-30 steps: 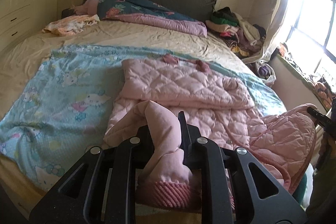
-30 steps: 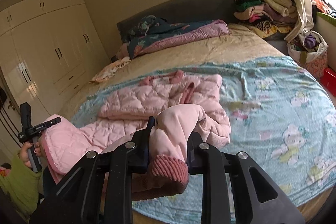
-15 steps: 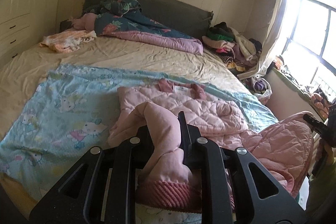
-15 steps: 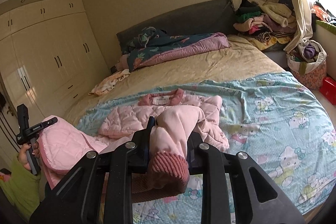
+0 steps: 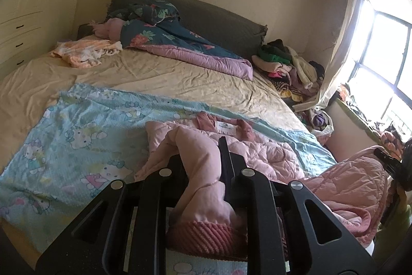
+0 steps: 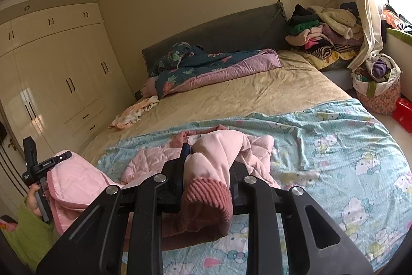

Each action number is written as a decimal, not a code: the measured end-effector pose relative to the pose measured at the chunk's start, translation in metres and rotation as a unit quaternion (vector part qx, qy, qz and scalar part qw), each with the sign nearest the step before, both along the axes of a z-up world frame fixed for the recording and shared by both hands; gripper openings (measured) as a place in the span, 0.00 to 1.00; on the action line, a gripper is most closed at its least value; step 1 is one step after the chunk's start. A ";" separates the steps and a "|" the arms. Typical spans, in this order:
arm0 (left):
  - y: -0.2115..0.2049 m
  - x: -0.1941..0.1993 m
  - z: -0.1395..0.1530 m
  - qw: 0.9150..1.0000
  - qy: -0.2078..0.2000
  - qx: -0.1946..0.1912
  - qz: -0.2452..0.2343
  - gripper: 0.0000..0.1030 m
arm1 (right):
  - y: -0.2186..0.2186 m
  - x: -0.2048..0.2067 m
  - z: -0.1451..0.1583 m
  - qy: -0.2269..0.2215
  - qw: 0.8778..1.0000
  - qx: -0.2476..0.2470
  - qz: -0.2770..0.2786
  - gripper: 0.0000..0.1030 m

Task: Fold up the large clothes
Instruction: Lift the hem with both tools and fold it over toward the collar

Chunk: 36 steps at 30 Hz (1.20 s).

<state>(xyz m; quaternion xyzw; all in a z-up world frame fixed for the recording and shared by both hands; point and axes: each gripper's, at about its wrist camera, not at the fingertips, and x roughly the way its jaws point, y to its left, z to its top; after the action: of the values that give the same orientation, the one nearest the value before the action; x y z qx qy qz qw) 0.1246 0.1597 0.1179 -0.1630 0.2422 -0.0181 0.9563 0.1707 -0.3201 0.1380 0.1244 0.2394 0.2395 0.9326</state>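
Since one second ago both grippers have lifted and drawn back toward the foot of the bed: the pink quilted jacket [image 5: 260, 153] now sits lower and smaller in both views, and more of the tan sheet [image 5: 159, 79] shows beyond it. Left gripper [image 5: 206, 172] is clamped on one sleeve, ribbed cuff [image 5: 206, 236] hanging near the lens; right gripper [image 6: 208, 166] is clamped likewise on the other sleeve, cuff [image 6: 206, 197] toward the lens. The jacket lies ahead of both tools on the blue cartoon blanket [image 6: 334, 146], long axis running away from them, collar [image 5: 226, 124] at the far end. Judgement: next move carries the sleeves forward over the body; neither hand looks clearly nearer. The left view shows the collar label and the raised hem at right; the right view shows the left handset and hand [image 6: 33, 197].
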 end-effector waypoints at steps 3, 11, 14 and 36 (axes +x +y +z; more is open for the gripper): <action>0.004 0.006 0.003 1.000 -0.004 -0.005 0.009 0.11 | 0.001 0.006 0.005 -0.002 1.000 0.002 -0.005 0.21; 0.012 0.023 0.007 1.000 -0.012 -0.002 0.027 0.11 | 0.001 0.032 0.012 0.013 0.999 0.020 -0.021 0.21; 0.013 0.029 0.007 0.999 -0.015 0.005 0.033 0.11 | -0.002 0.043 0.011 0.022 0.999 0.036 -0.030 0.21; 0.010 0.084 -0.023 0.995 0.011 0.082 0.059 0.11 | 0.000 0.132 -0.033 0.089 0.993 -0.015 -0.073 0.22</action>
<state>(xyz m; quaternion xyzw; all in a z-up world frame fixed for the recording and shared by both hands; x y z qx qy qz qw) 0.2087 0.1699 0.0945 -0.0979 0.2430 0.0601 0.9632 0.3029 -0.3202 0.1046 0.1484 0.3155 0.1548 0.9244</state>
